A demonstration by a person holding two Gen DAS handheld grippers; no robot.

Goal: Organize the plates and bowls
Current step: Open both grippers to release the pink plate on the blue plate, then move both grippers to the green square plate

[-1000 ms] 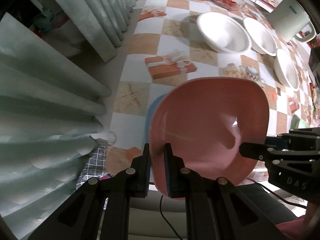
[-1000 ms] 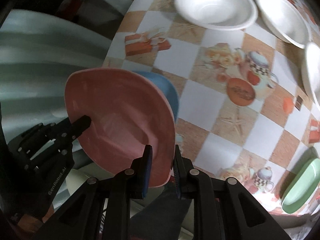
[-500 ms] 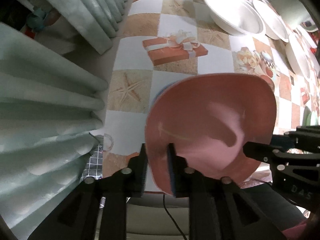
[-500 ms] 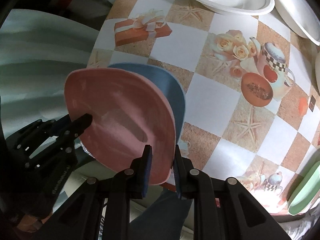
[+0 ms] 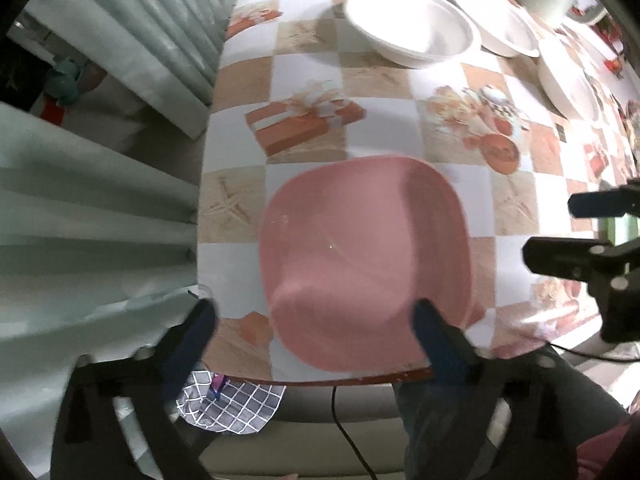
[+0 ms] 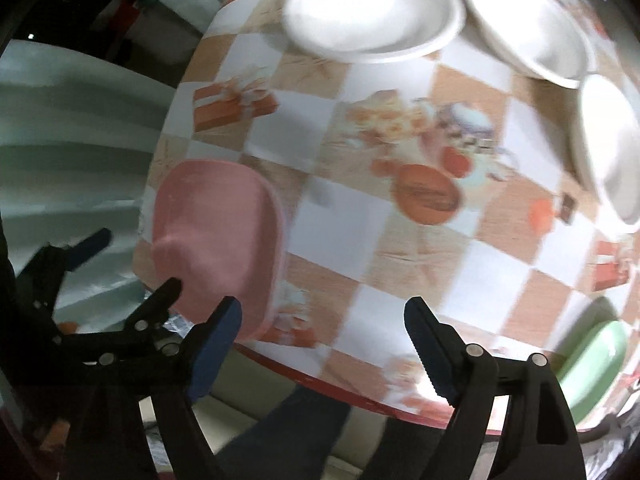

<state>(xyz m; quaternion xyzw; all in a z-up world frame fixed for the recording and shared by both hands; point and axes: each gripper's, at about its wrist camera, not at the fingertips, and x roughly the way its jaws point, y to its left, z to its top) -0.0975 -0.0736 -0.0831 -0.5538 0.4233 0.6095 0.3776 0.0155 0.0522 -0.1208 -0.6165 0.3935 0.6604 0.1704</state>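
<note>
My left gripper [image 5: 312,316] stands wide open, its blue-padded fingers [image 5: 434,330] splayed to either side of the pink plate [image 5: 364,260] and gripping nothing. My right gripper [image 6: 322,332] is spread wide too, empty, hanging over the near table edge just right of that plate; I see its black tips from the left wrist view as well, off to the plate's right and apart from it.

The pink plate lies flat on the checkered tablecloth [image 5: 384,128], close to the near edge and the table's left corner — a rounded square with a shallow well. I cannot tell whether anything lies beneath it.

Farther out, three white bowls [image 5: 412,34] sit in a row across the far side of the table, well apart from the plate. A green dish [image 6: 592,364] rests at the near right edge in the right wrist view. Pale green curtains [image 5: 92,208] hang to the left of the table — a checked cloth [image 5: 236,408] shows below its rim.
</note>
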